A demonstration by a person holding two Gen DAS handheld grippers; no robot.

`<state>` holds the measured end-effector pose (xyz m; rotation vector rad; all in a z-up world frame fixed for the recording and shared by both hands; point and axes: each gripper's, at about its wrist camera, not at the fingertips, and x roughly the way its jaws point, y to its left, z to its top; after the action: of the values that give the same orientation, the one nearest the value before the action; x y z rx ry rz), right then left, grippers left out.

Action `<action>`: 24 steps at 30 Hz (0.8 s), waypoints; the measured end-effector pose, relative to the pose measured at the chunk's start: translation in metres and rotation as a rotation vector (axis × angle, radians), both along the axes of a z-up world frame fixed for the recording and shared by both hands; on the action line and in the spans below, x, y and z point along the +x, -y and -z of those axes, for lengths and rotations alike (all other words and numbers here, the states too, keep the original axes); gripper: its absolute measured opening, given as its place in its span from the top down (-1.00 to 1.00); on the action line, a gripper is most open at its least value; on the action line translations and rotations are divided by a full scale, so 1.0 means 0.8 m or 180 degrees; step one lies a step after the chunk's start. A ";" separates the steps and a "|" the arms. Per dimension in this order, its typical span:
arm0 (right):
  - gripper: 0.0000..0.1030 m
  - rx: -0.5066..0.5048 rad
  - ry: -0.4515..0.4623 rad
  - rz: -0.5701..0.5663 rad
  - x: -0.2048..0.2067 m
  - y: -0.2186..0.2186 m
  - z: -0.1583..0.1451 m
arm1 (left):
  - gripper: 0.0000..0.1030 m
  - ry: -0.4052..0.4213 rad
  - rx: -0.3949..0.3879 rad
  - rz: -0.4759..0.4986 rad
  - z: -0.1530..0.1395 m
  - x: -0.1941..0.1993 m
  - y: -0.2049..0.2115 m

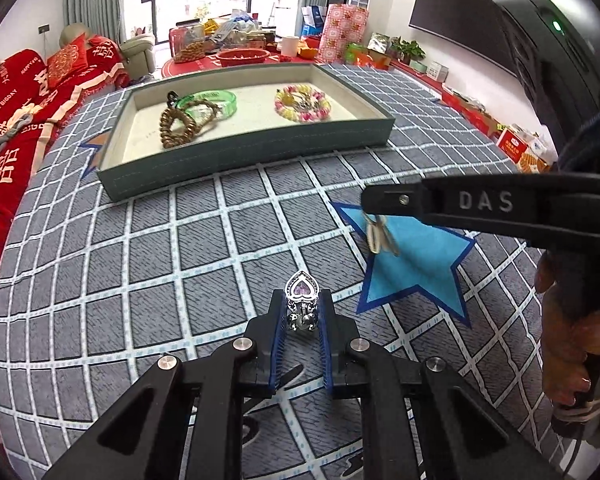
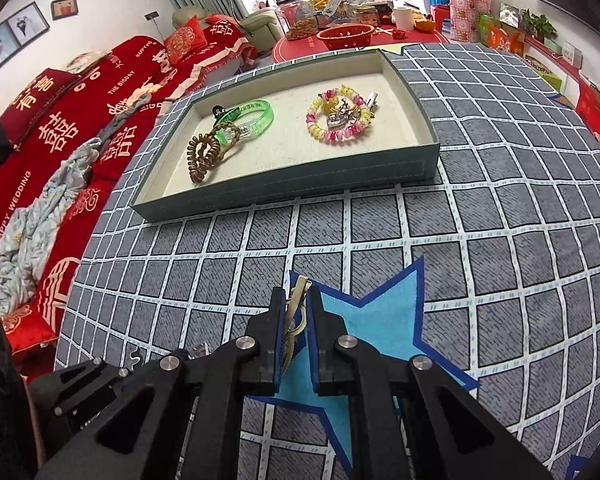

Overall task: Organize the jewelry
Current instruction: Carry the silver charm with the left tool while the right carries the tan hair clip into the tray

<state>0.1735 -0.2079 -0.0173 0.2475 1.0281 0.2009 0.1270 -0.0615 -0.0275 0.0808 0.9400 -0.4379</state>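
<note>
My left gripper (image 1: 302, 302) is shut on a silver heart pendant with a pink stone (image 1: 301, 292), held above the grey checked cloth. My right gripper (image 2: 297, 300) is shut on a brass-coloured hair clip (image 2: 296, 312) above a blue star patch (image 2: 376, 312); it also shows in the left wrist view (image 1: 370, 200), with the clip (image 1: 380, 236) hanging from it. Ahead lies a green tray (image 1: 244, 148) (image 2: 300, 184) with a cream lining. It holds a green bangle (image 1: 212, 100), a brown coil band (image 1: 176, 126) and a pink-yellow coil bracelet (image 1: 302, 102) with small silver pieces inside.
The grey checked cloth (image 1: 140, 260) covers the table. A red sofa (image 2: 60, 120) with a crumpled cloth stands at the left. Behind the tray is a red table (image 2: 340, 36) with snacks, jars and a red basket. Boxes line the right wall.
</note>
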 end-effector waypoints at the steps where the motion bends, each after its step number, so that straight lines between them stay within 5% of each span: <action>1: 0.79 0.0006 0.0010 0.0000 -0.001 0.001 -0.002 | 0.45 0.0008 -0.0003 -0.0008 -0.002 0.000 -0.002; 24: 0.79 0.0078 0.0241 0.0071 0.005 0.026 -0.046 | 0.45 0.0328 0.0012 -0.0310 -0.059 0.049 -0.047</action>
<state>0.1775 -0.2284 0.0198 0.2715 0.9481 0.2014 0.1658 -0.0237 0.0199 0.0603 0.8397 -0.3388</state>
